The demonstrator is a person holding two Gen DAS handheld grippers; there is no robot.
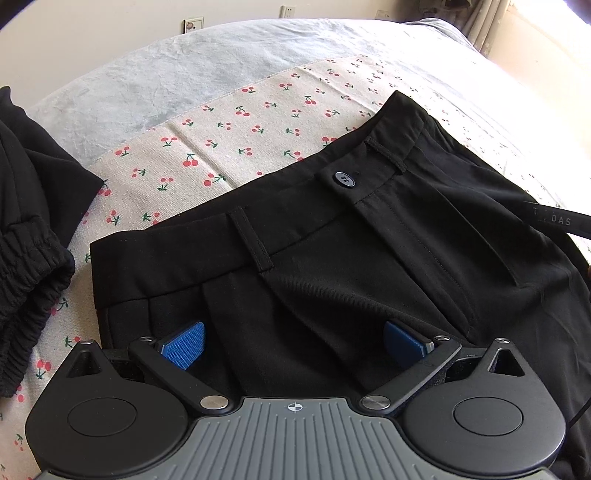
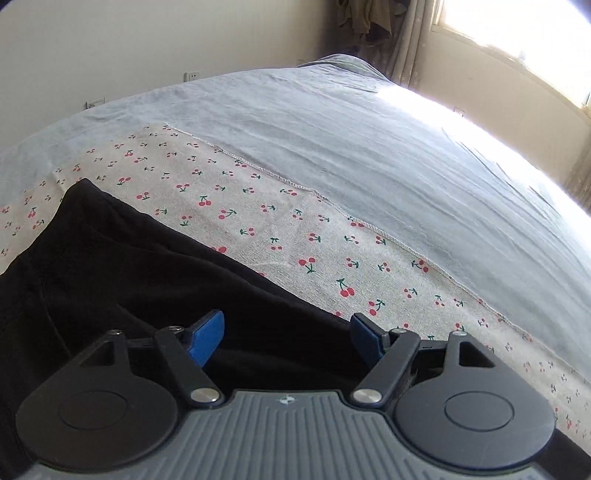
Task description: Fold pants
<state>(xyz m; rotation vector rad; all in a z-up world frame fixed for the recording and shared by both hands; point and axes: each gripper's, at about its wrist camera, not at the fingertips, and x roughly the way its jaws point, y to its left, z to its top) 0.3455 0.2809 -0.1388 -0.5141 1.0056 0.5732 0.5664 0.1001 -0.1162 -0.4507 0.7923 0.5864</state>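
Note:
Black pants (image 1: pixel 332 258) lie flat on the bed, waistband with a dark button (image 1: pixel 344 179) pointing away from me. My left gripper (image 1: pixel 293 341) is open, its blue pads spread wide just above the pants' front below the waistband. In the right wrist view the same black pants (image 2: pixel 147 266) fill the lower left, their edge running diagonally across the cherry cloth. My right gripper (image 2: pixel 288 332) is open over that edge, holding nothing.
A cherry-print cloth (image 1: pixel 221 122) covers the bed under the pants, on a pale grey sheet (image 2: pixel 369 147). Another black garment with an elastic cuff (image 1: pixel 26 266) lies at the left. A black cable (image 1: pixel 561 221) crosses the right. A wall and a bright window (image 2: pixel 517 29) lie beyond.

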